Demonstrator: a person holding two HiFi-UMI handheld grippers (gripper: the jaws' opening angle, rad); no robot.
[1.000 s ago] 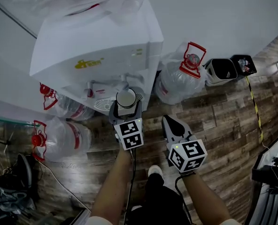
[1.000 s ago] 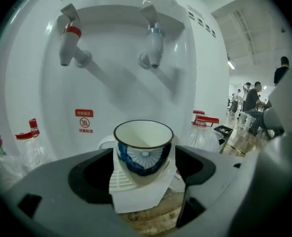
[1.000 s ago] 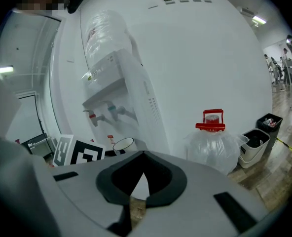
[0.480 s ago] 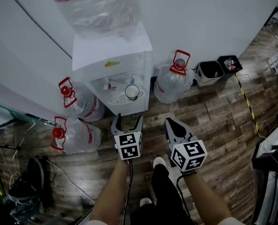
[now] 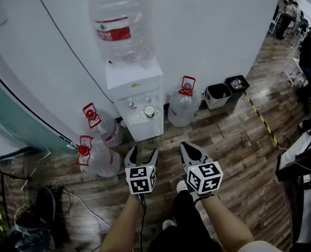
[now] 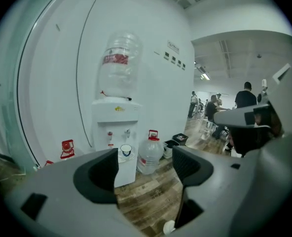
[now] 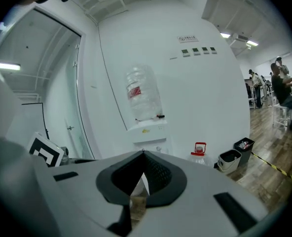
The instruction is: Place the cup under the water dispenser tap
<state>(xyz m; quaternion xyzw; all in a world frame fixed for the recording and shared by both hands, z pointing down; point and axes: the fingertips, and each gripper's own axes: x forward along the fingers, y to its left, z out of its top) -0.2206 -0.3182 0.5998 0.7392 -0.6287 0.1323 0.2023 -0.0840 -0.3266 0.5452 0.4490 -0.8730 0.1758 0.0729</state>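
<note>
Cup stands well apart from the empty, closing left claw.

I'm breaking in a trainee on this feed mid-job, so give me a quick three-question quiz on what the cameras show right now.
1. True or false: the cup stands on the drip tray of the water dispenser.
2. The right tongs are: A) shut and empty, B) shut on the cup, C) wide open.
3. How many red-capped water jugs flank the dispenser?

Key: 1 true; 2 A; 3 three, two on its left and one on its right.
</note>
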